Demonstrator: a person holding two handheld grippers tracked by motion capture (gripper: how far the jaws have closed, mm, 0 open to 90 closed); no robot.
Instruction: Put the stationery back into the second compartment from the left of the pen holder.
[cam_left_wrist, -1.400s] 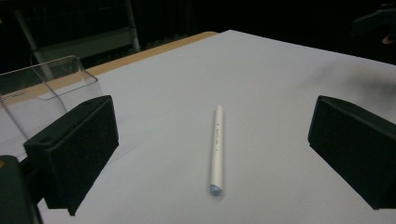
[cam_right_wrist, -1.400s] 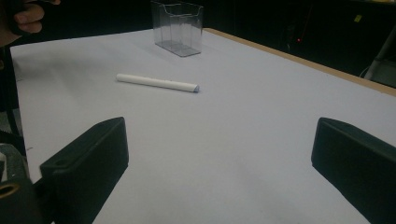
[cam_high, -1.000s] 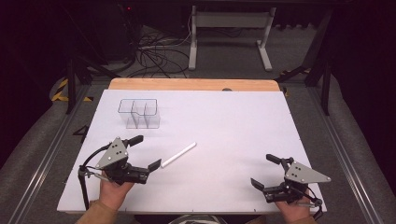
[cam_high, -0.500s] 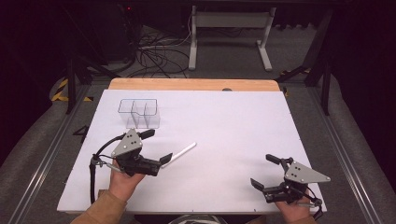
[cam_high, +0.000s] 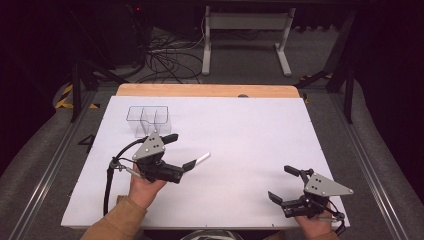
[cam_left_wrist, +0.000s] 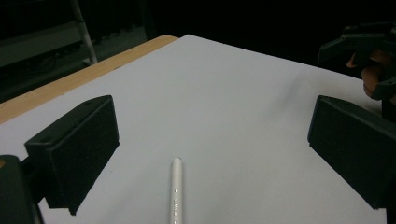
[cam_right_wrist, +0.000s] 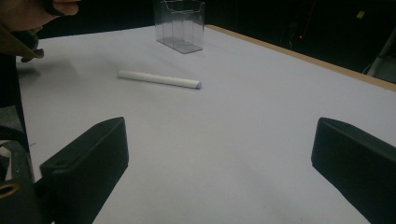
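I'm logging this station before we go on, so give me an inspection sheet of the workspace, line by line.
Surface: white table top, wooden strip along far edge.
Job's things: white pen lying flat; clear divided container standing at far left.
Clutter: nothing seen.
Grippers: left gripper open, jaws either side of the pen, not touching; right gripper open, over bare table.
Cables: black cable trailing from left gripper; cable tangle on floor.
Surroundings: white metal frame, dark room.

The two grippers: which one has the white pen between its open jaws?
The left gripper: the white pen lies between its open jaws. The right gripper rests far from the pen, its open jaws over bare table.
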